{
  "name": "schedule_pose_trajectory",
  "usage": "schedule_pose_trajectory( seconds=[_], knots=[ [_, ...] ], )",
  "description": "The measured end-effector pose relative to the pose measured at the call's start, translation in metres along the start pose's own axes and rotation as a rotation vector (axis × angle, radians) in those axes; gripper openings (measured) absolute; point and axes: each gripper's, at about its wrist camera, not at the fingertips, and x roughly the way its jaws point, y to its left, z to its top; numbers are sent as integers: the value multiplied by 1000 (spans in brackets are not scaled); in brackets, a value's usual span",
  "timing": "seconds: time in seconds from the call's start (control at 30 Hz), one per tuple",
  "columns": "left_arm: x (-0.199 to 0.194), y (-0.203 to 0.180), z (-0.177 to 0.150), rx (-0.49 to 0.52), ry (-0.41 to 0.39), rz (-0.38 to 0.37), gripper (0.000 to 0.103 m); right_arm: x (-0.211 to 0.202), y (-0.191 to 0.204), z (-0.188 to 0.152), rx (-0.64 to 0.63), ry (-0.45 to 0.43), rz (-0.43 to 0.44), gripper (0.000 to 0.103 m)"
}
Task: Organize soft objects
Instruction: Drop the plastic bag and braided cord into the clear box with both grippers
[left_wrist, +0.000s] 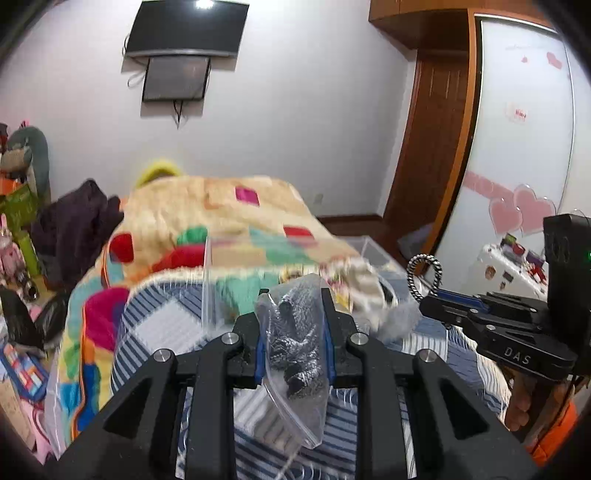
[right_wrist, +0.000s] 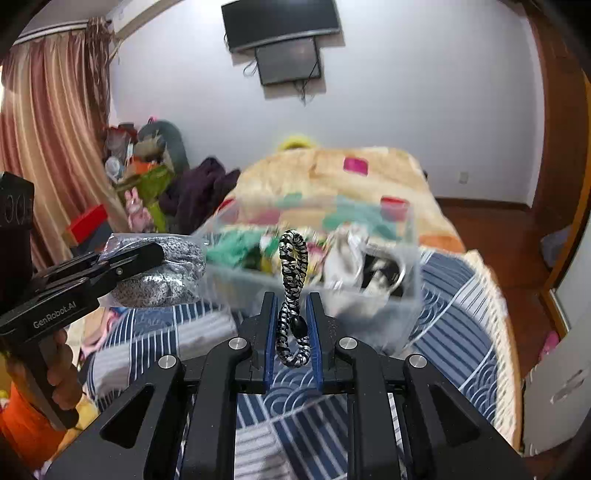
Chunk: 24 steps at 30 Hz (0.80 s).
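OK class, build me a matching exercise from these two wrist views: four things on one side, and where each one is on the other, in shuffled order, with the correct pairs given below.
Things
1. braided cord loop
2. bagged grey knit item
3. clear plastic box
4. dark screen

Places
A. mounted on the white wall
B. between the left tongs
C. between the right tongs
D. on the bed, full of soft items

Pairs: 1-C, 2-B, 3-D, 4-A

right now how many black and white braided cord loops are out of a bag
1: the black and white braided cord loop in the right gripper. The left gripper holds similar cord inside a clear plastic bag; the clear bin may hide more.
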Motion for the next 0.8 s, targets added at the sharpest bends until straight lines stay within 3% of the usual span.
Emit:
schedule_pose_trajectory(
  seconds=[0.23, 0.47, 0.8],
  knots=[
    [26, -3, 23, 8, -48, 26, 24, 2, -12, 19, 36, -63, -44, 14],
    [67, -1, 22, -17, 16, 12, 24, 24, -19, 32, 59, -49, -69, 15],
    [108, -9, 9, 23, 96, 24, 24, 54, -23, 26, 61, 47, -74, 15]
  ],
)
